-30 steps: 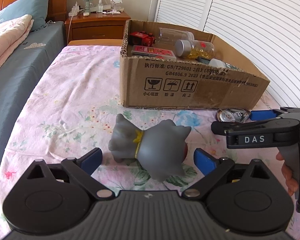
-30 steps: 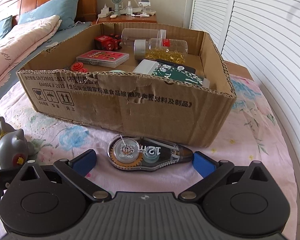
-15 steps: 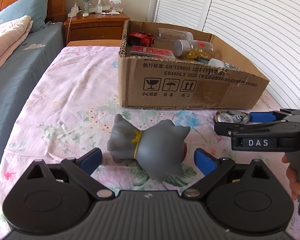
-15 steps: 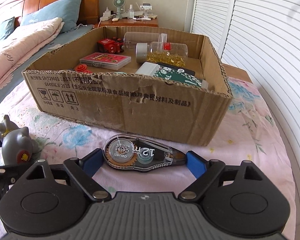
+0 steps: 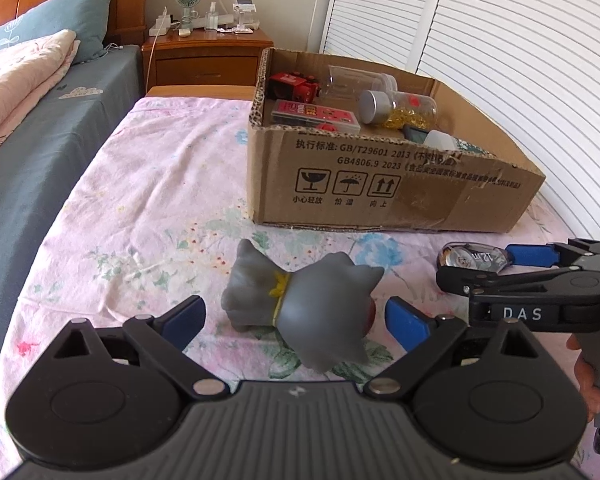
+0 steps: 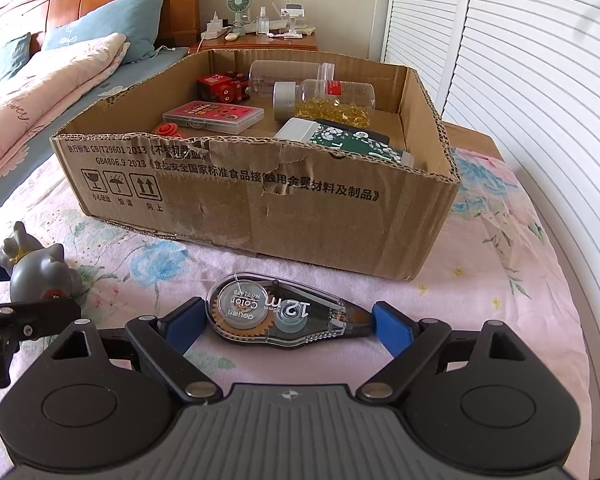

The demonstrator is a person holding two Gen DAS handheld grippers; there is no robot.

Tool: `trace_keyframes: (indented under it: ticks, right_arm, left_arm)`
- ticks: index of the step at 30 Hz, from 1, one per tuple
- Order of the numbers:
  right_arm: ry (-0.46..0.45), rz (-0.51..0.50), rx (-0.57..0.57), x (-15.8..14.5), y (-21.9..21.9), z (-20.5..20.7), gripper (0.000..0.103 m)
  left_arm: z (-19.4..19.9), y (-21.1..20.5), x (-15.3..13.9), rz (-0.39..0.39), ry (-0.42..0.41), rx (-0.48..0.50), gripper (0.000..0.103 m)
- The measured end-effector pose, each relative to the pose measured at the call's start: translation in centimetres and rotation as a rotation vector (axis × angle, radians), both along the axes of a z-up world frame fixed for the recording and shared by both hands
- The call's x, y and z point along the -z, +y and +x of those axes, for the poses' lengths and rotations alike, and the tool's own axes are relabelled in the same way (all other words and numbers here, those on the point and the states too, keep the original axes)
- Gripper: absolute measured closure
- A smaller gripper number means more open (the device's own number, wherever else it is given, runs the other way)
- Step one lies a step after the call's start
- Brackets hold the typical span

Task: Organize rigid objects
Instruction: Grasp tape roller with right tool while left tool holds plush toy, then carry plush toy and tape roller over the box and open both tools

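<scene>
Right gripper (image 6: 286, 326) clamps correction tape (image 6: 284, 316); left gripper (image 5: 296, 318) closing around toy (image 5: 300, 304).

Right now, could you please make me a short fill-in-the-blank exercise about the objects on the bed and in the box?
1. The gray cat figurine lies between the jaws of the ____ gripper.
2. The correction tape dispenser lies between the jaws of the ____ gripper.
3. The bottle of yellow capsules lies inside the ____ box.

Missing words: left; right; cardboard
</scene>
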State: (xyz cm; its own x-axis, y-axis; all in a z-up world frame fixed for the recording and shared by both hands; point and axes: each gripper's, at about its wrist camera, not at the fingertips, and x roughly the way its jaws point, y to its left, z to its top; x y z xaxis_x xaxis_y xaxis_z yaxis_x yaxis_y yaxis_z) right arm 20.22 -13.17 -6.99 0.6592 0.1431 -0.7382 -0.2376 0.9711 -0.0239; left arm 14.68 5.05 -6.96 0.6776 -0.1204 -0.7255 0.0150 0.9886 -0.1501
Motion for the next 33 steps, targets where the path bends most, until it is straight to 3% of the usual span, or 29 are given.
trace_keyframes:
  ticks: [3, 16, 25, 33]
  right_arm:
    - [0.002, -0.003, -0.003, 0.0, 0.0, 0.0, 0.011]
    - [0.038, -0.013, -0.084, -1.8, -0.9, -1.7, 0.011]
    - [0.001, 0.017, -0.138, -5.5, -2.1, -2.9, 0.011]
    - [-0.070, 0.043, -0.152, -8.7, -2.5, -2.8, 0.011]
  left_arm:
    - [0.1, -0.1, -0.1, 0.000, 0.003, 0.016, 0.028]
    - [-0.2, -0.5, -1.2, 0.082, 0.015, 0.186, 0.030]
    - [0.8, -0.8, -6.1, 0.091, -0.022, 0.295, 0.030]
    - [5.6, -2.3, -9.9, 0.098, -0.112, 0.309, 0.030]
